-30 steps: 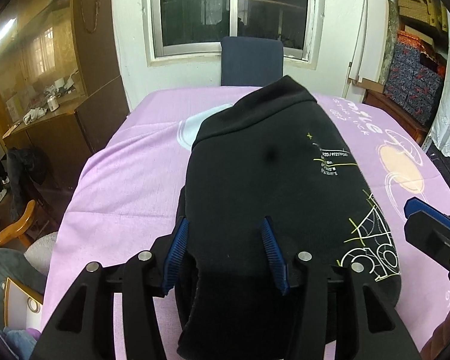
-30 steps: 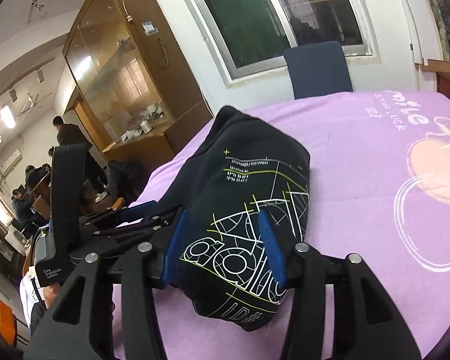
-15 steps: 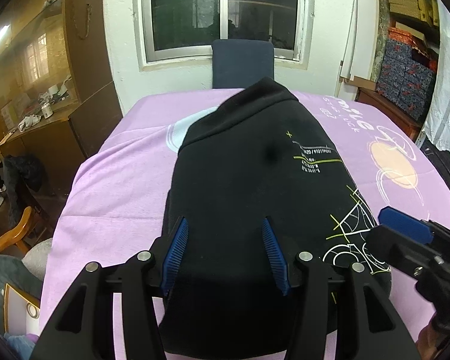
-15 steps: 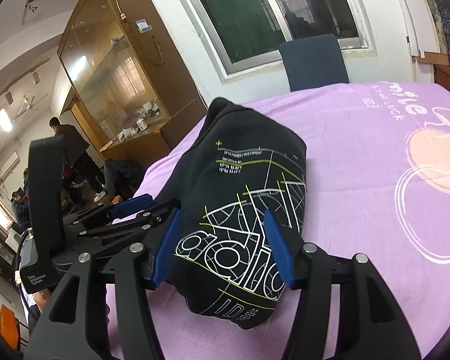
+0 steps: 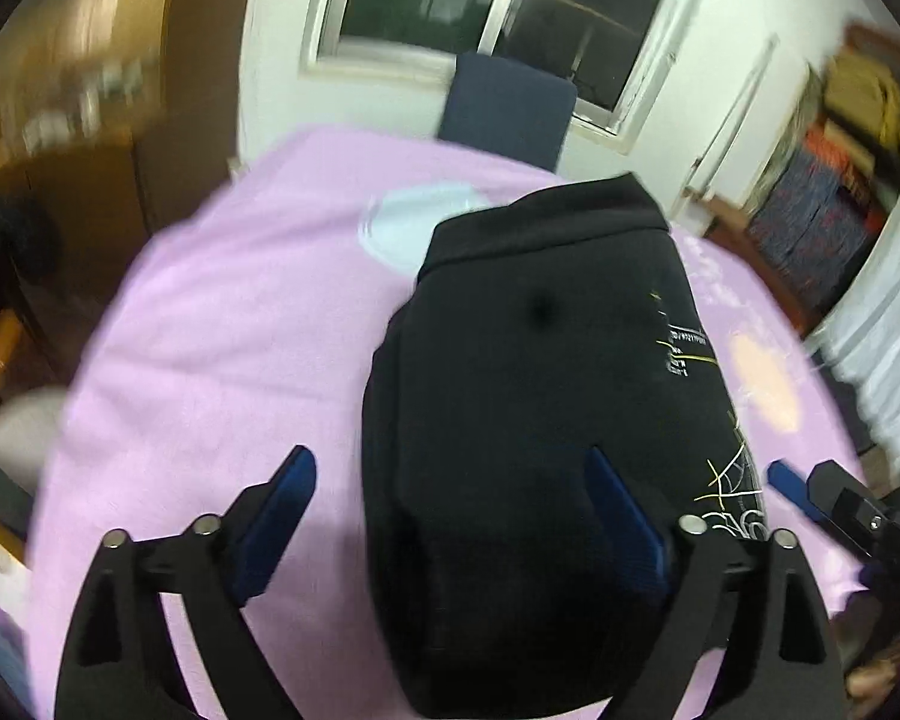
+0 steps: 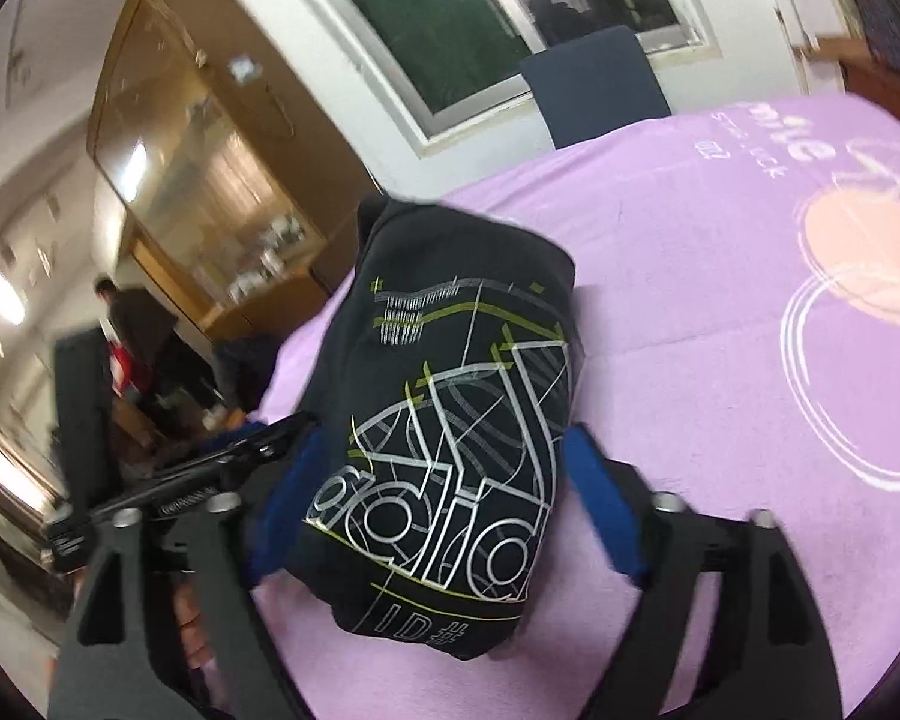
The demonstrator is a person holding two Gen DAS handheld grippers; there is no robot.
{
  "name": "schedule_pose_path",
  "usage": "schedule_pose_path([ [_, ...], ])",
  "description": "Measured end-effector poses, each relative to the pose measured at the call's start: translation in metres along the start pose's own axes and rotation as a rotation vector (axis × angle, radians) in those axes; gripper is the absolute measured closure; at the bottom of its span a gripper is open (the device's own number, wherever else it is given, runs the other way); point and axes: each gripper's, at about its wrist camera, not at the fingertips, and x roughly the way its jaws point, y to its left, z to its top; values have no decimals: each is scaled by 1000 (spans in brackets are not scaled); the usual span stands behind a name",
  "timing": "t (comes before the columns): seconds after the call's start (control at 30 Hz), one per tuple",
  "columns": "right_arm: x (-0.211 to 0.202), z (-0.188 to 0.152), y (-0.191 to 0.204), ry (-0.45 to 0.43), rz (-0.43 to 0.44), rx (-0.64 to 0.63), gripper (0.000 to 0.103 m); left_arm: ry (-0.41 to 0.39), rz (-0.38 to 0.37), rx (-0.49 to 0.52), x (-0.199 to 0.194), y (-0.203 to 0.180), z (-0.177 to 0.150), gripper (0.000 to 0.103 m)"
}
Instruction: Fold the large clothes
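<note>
- Nearest the left wrist camera, the left gripper (image 5: 450, 516) stands wide open: its left blue pad (image 5: 279, 516) is over the bare purple cloth, its right pad over the near end of the black sweatshirt (image 5: 540, 396). Whether that pad touches the fabric cannot be told.
- Nearest the right wrist camera, the right gripper (image 6: 444, 486) is also spread wide, released, its blue pads (image 6: 606, 504) on either side of the sweatshirt's (image 6: 450, 420) near end, gripping nothing.
- On the purple tablecloth (image 5: 222, 324) the sweatshirt lies folded into a thick bundle, its length running away from the grippers and its collar end farthest off.
- Its print shows white and yellow line work with large outlined shapes; "ID" can be read near the bottom edge, the small lines of text higher up are too fine to read.
- Farther right on the cloth sits a peach circle with white rings (image 6: 858, 276) and mirrored lettering that is not legible.
- Beyond the table stands a dark blue chair (image 6: 594, 90), under a window (image 5: 504, 6).
- At far left stands a wooden glass-fronted cabinet (image 6: 204, 180), its contents blurred.
</note>
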Motion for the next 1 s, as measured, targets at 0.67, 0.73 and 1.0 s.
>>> schedule_pose_path([
  [0.67,82,6,-21,214,77,124,4,163,-370,-171,45,11,-13,16],
  [0.73,89,7,-15,201,53,96,4,161,-402,-192,45,15,-13,21],
  [1.0,84,5,-18,154,112,112,21,96,-433,-119,28,0,-13,43],
])
